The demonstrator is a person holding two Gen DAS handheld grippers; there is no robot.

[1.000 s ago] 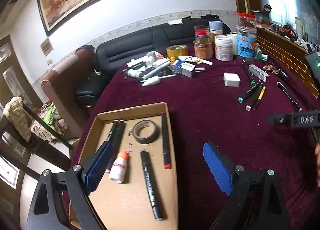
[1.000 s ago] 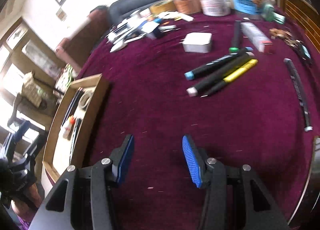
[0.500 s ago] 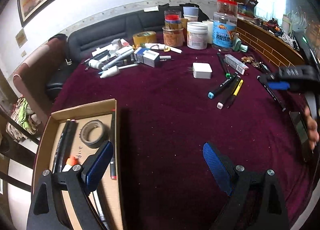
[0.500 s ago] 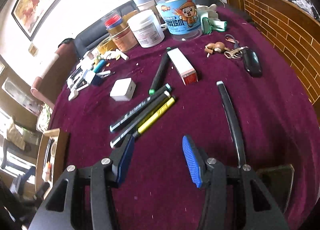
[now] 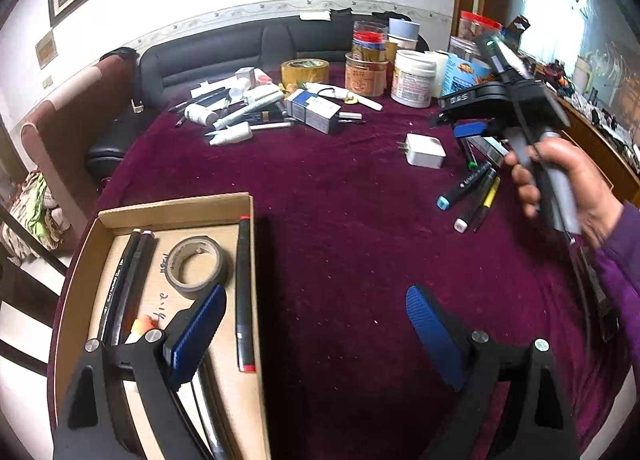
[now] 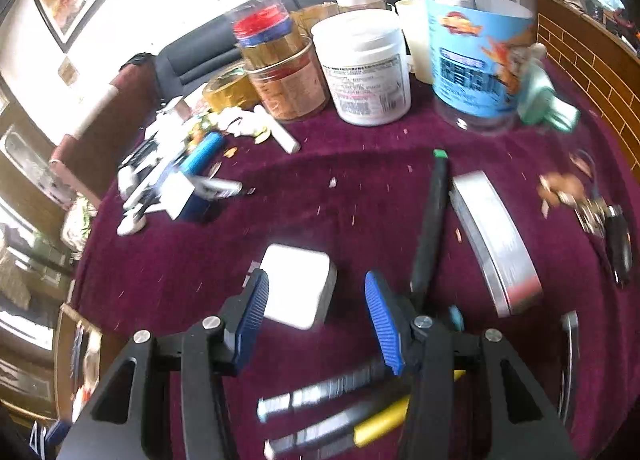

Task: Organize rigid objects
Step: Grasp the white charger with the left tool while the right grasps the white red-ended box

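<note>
A cardboard tray [image 5: 176,208] at the left of the maroon table holds black markers, a red-capped marker [image 5: 243,292] and a grey tape roll [image 5: 196,266]. My left gripper [image 5: 316,324] is open and empty, its left finger over the tray. My right gripper [image 6: 314,312] is open, hovering just above a white charger cube [image 6: 298,286], which also shows in the left wrist view [image 5: 425,150]. Loose markers [image 5: 472,196] lie below the right gripper, and a green-capped marker [image 6: 430,220] lies to its right.
Jars and tubs [image 6: 364,68] stand at the back of the table. A silver box [image 6: 494,240] and keys [image 6: 592,208] lie to the right. A pile of tubes, pens and a blue-white box [image 5: 316,112] sits at the back left. A sofa [image 5: 224,48] stands behind.
My right gripper has moved forward over the markers to the white charger cube. The left gripper has swung back left, so more of the tray shows again.
</note>
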